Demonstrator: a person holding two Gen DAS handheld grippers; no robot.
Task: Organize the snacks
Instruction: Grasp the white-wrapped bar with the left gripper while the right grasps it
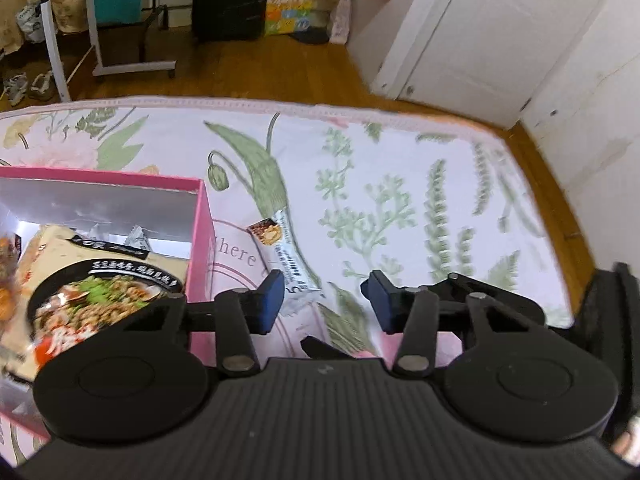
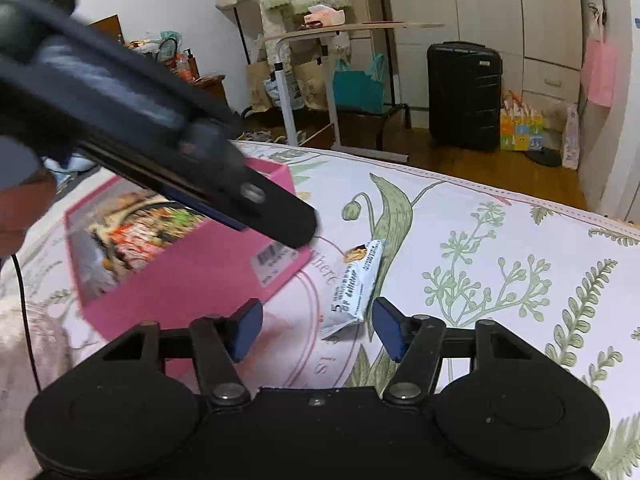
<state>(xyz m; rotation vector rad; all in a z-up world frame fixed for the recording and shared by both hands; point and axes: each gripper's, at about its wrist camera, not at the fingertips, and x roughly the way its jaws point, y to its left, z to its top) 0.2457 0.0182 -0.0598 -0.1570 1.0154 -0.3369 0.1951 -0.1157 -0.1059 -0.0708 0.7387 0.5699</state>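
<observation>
Left wrist: pink box point(image 1: 202, 236) with noodle packet point(image 1: 108, 296) inside.

We were in a bedroom in a home. We saw a bed with a flowery sheet point(image 2: 500, 248) and a brown wood floor point(image 1: 248, 68). Tall white closet doors point(image 2: 492, 4) stood by the wall, with a black suitcase point(image 2: 464, 94) next to them. There was a small rolling table point(image 2: 340, 32), some shopping bags point(image 2: 358, 84), and shoes point(image 1: 28, 86) on the floor.
</observation>
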